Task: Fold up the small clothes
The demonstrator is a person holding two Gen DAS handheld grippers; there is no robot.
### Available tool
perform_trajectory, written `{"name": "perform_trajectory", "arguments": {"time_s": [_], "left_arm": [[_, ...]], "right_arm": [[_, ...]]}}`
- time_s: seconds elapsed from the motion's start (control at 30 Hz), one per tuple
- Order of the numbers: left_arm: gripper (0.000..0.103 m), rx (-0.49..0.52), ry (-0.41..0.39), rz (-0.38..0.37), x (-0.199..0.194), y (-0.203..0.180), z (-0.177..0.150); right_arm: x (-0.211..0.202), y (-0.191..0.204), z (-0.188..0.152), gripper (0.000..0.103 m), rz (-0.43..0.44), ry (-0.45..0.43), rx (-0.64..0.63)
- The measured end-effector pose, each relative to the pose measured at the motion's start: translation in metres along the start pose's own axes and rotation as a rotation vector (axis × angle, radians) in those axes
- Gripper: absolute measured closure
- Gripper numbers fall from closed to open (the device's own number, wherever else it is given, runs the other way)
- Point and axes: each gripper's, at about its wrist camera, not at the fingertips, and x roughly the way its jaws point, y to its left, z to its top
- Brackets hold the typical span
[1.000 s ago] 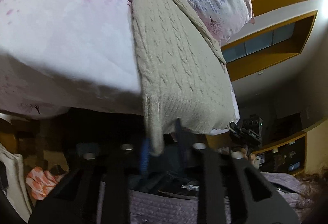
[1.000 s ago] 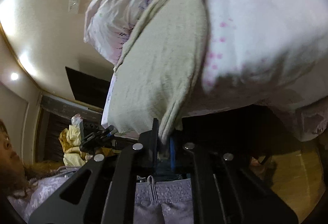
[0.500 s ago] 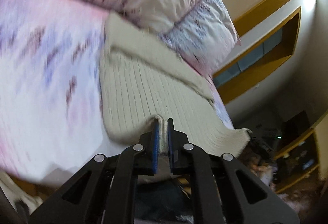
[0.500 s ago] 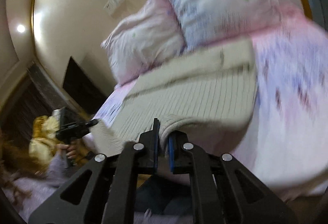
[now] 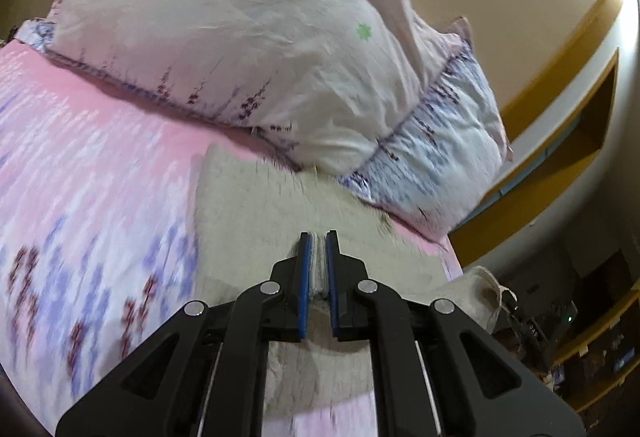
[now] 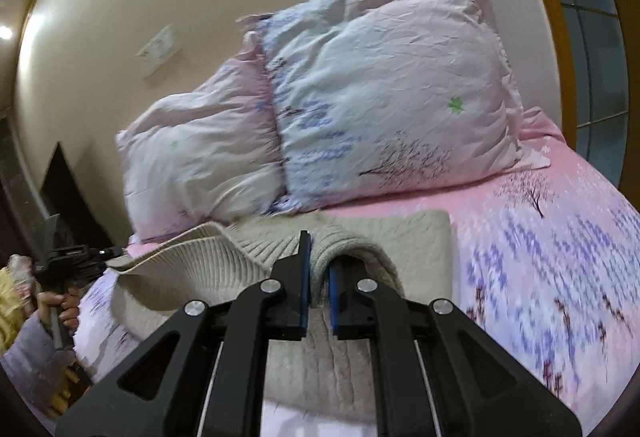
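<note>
Both tongs pinched tight on the beige knit sweater (image 5: 256, 205): left gripper (image 5: 319, 241) and right gripper (image 6: 319, 249) each clamped on its hem. Sweater spread on the pink bed sheet (image 5: 100, 141), just below the pillows (image 6: 384, 97). Only in the right view: a hand (image 6: 60, 311) holding the other tongs at the sweater's edge.

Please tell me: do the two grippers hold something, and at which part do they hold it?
Both hold the beige knit sweater: the left gripper and the right gripper each pinch a fold of its ribbed edge, lifted over the bed.

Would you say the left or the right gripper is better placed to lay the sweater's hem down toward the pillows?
Neither clearly. The left gripper and right gripper are each shut on the beige sweater, carrying its hem over the body toward the pillows. Both should probably lower together.
</note>
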Motion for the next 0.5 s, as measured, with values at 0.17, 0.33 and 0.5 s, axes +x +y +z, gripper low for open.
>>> {"name": "perform_trajectory", "arguments": {"time_s": [0.17, 0.33, 0.5], "left_arm": [[0.096, -0.026, -0.022, 0.041, 0.039, 0.005, 0.029], [0.098, -0.056, -0.009, 0.1, 0.081, 0.017, 0.05], [0.102, -0.037, -0.007, 0.121, 0.103, 0.017, 0.063]], "right_arm": [[0.042, -0.012, 0.014, 0.096, -0.031, -0.024, 0.05], [0.1, -0.051, 0.007, 0.096, -0.127, 0.098, 0.203], [0.115, -0.061, 0.011, 0.096, -0.131, 0.085, 0.265]]}}
